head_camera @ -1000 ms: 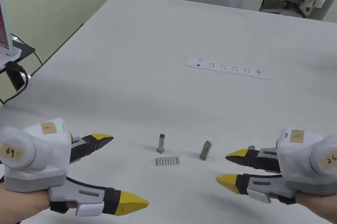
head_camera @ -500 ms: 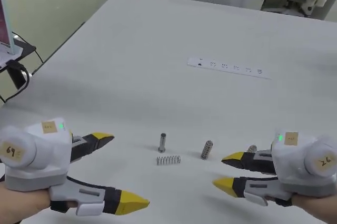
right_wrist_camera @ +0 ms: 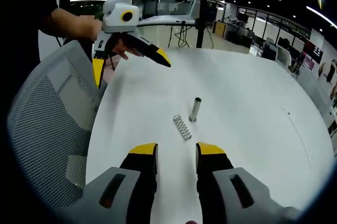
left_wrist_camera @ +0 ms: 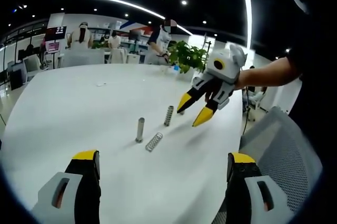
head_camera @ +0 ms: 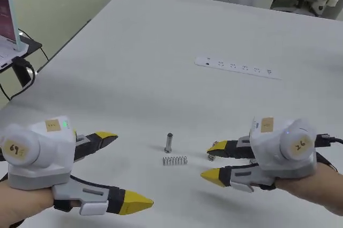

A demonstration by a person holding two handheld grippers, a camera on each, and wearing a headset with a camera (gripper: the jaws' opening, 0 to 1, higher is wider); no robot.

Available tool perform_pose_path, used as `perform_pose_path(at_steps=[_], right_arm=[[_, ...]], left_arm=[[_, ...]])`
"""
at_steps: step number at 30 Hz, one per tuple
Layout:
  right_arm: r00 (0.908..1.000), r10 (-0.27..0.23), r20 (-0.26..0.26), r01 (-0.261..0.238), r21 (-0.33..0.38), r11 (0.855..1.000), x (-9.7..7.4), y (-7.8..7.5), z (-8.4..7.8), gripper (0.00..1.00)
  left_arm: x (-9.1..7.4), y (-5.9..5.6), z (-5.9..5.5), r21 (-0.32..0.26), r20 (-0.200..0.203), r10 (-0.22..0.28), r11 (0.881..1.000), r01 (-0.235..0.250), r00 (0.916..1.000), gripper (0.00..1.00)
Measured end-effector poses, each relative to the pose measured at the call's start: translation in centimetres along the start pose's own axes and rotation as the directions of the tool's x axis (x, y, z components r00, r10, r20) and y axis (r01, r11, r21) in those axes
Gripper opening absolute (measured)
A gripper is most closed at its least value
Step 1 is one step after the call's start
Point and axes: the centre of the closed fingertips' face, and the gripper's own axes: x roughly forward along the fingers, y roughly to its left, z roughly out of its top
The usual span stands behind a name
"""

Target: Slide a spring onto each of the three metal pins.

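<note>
A bare metal pin (head_camera: 169, 142) stands upright on the white table (head_camera: 161, 51), with a loose spring (head_camera: 175, 160) lying just in front of it. Another pin wearing a spring (head_camera: 211, 156) peeks out beside the upper finger of my right gripper (head_camera: 210, 161), which is open and holds nothing. My left gripper (head_camera: 124, 170) hovers wide open at the lower left, well away from the parts. From the left gripper view (left_wrist_camera: 163, 156) I see the bare pin (left_wrist_camera: 140, 129), the loose spring (left_wrist_camera: 154, 142) and the sprung pin (left_wrist_camera: 168, 115). The right gripper view (right_wrist_camera: 176, 149) looks at the pin (right_wrist_camera: 195, 109) and the spring (right_wrist_camera: 182, 127).
A white power strip (head_camera: 237, 68) lies farther back on the table. A stand with a screen and cables (head_camera: 10, 35) sits off the table's left edge. A grey mesh chair (right_wrist_camera: 47, 129) is close behind the person.
My right gripper has moved left towards the pins and now covers the spot where a third pin showed. The left gripper has stayed put. The head camera shifted slightly.
</note>
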Motion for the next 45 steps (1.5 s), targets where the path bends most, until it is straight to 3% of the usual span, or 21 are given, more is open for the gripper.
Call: perform_pose_path(at_steps=[9,14,21,45], right_arm=[[0.9977,0.033,-0.06,-0.039,-0.102,0.994,2.1,0.2,0.5,0.26],[0.997,0.046,-0.062,-0.053,-0.123,0.991,3.0,0.1,1.3,0.26],[0.9915,0.064,-0.113,-0.082,-0.158,0.984,4.2,-0.2,1.3,0.25],[0.9737,0.084,-0.212,-0.113,-0.129,0.985,7.0,-1.0,-0.5,0.16]], left_arm=[[-0.1,0.0,-0.3,-0.006,0.002,0.003,1.0,-0.003,1.0,0.98],[-0.2,0.1,-0.4,-0.008,0.0,0.005,1.0,-0.005,1.0,0.98],[-0.3,0.3,-0.4,-0.007,0.005,0.011,1.0,-0.011,0.9999,0.98],[-0.7,0.4,-0.7,-0.016,0.01,0.016,1.0,-0.015,0.9998,0.97]])
